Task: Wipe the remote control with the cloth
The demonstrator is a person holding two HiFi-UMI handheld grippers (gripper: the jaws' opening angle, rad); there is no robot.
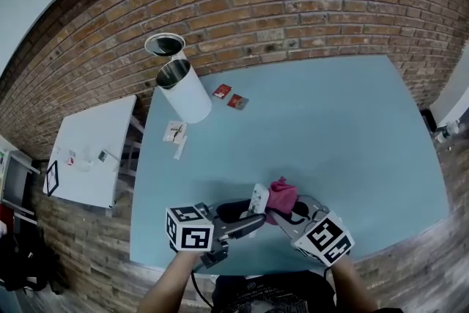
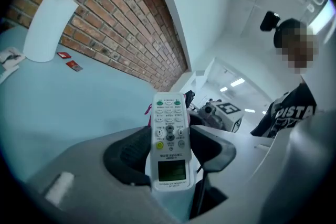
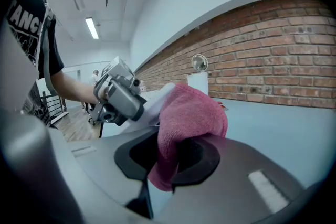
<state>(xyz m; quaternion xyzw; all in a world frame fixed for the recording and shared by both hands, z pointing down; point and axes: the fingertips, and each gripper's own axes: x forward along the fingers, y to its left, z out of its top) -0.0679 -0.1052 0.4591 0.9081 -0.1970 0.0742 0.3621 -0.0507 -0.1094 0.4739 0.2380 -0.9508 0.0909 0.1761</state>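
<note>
A white remote control (image 2: 169, 139) with a small screen and several buttons stands between the jaws of my left gripper (image 2: 169, 150), which is shut on it. In the head view the remote (image 1: 258, 199) sits near the table's front edge, held by the left gripper (image 1: 253, 220). My right gripper (image 3: 169, 157) is shut on a pink cloth (image 3: 188, 120). The cloth (image 1: 281, 196) lies against the remote's right side in the head view. The back of the remote shows pale behind the cloth in the right gripper view.
A blue table (image 1: 330, 128) stands against a brick wall. A white cylinder bin (image 1: 182, 90) stands at its back left, with two small red packets (image 1: 229, 96) and white wrappers (image 1: 176, 134) near it. A white side table (image 1: 91, 150) stands to the left.
</note>
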